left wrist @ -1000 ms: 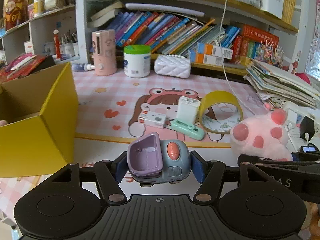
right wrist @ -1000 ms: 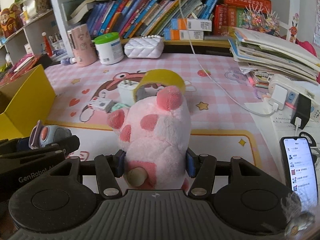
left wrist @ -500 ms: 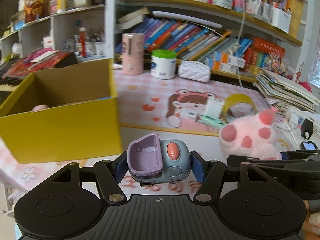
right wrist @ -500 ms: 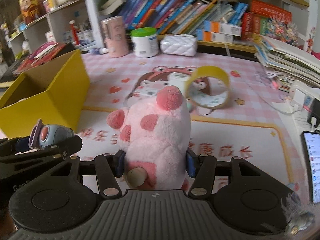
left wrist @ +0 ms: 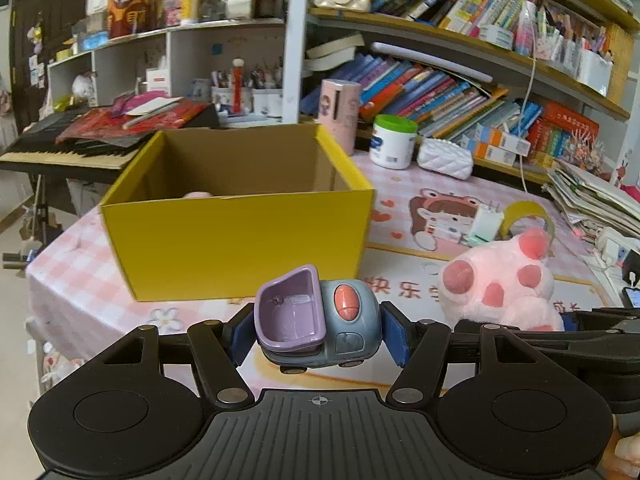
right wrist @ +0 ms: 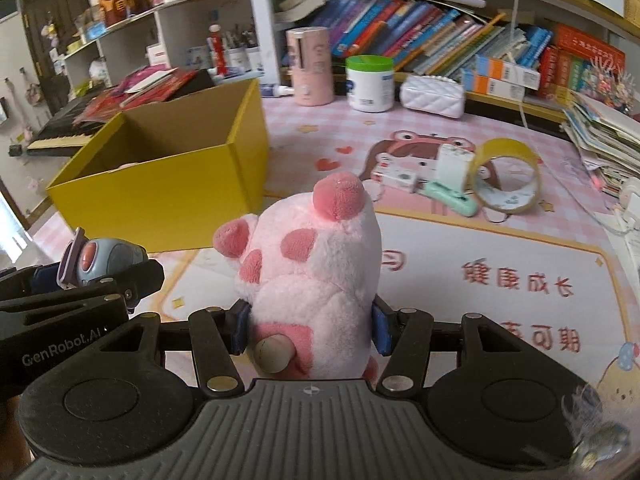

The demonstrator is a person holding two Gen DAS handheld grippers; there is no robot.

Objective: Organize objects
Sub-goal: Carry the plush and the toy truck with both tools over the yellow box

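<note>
Holding something pink — yellow box (left wrist: 240, 240)

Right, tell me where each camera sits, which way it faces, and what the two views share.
Left wrist: on the left gripper, looking forward and down past its held toy car at the yellow box; its own fingers show.
Right wrist: on the right gripper, facing the pink mat past its held pink plush; the left gripper shows at left.
Shared: box, car, plush, tape roll.
</note>
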